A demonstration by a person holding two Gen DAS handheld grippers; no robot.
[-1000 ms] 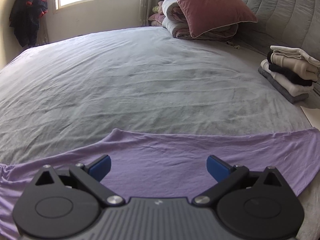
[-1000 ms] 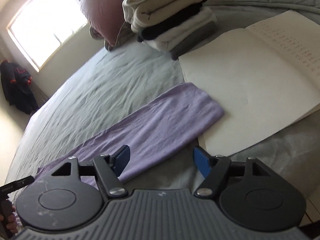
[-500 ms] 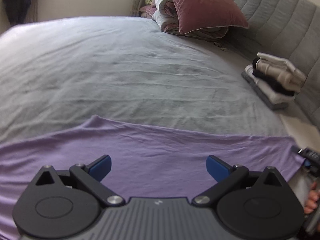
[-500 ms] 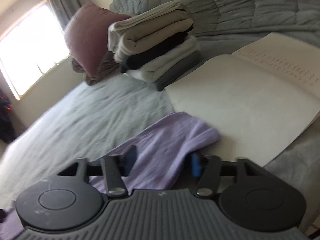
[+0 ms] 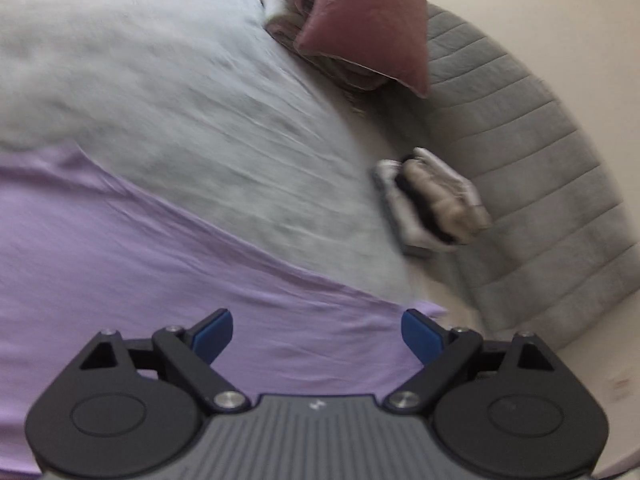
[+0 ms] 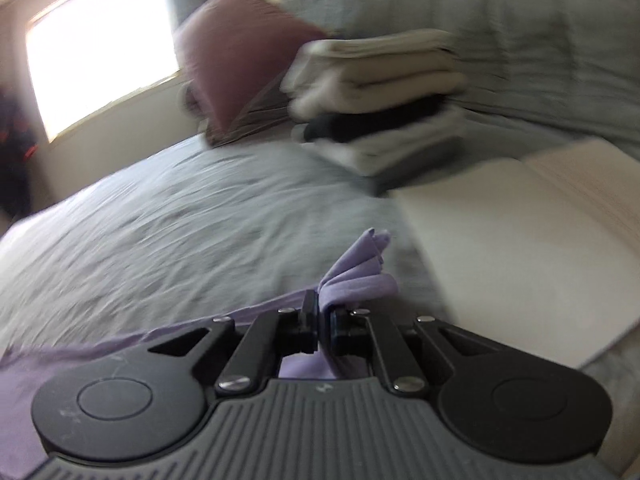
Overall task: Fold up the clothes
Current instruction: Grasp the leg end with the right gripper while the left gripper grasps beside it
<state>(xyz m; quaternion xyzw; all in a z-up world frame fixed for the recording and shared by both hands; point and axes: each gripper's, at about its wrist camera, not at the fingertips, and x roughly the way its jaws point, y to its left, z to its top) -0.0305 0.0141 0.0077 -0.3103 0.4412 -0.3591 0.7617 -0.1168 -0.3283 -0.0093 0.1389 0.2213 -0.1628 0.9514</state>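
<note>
Now right gripper (image 6: 320,326) closes on purple garment (image 6: 356,276).

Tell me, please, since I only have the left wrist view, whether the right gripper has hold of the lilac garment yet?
Observer: Yes. The right gripper is closing on a bunched end of the lilac garment, and the cloth sticks up between its fingers.
Operator: Thank you. Is anything lying close to that pinched end?
Observer: An open notebook lies on the bed just to its right.
Operator: And what is behind the notebook?
Observer: The stack of folded clothes sits behind it, with a mauve pillow to its left.
</note>
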